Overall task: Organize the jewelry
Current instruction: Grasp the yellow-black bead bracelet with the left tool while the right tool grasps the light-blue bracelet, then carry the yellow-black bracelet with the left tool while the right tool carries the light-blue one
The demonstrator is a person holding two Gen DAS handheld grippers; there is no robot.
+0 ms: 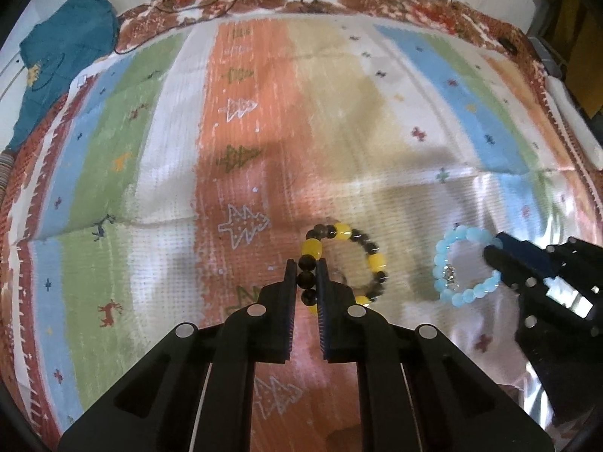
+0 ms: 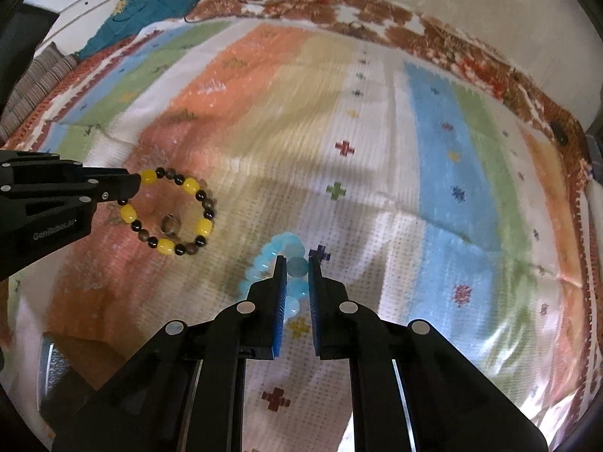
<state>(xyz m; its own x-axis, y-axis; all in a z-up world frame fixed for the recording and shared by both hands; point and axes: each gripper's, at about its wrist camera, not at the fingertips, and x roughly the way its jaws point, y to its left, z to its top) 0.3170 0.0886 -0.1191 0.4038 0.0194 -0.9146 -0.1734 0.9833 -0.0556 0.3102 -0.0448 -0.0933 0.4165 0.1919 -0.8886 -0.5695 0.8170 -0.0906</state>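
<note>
Now each claw (left point(image 1: 306, 263), right point(image 2: 295, 261)) pinches its own bracelet's beads.

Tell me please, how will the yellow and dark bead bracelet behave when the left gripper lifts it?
The yellow and dark bracelet is separate round beads on a string, so it will probably sag. The left gripper pinches only a few smooth beads, which might slip.

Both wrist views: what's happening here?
A person holds a gripper in each hand over a striped rug. The left gripper is shut on the yellow-and-black bead bracelet; the right gripper is shut on the light blue bead bracelet. Whether the bracelets are lifted off the rug is unclear.
</note>
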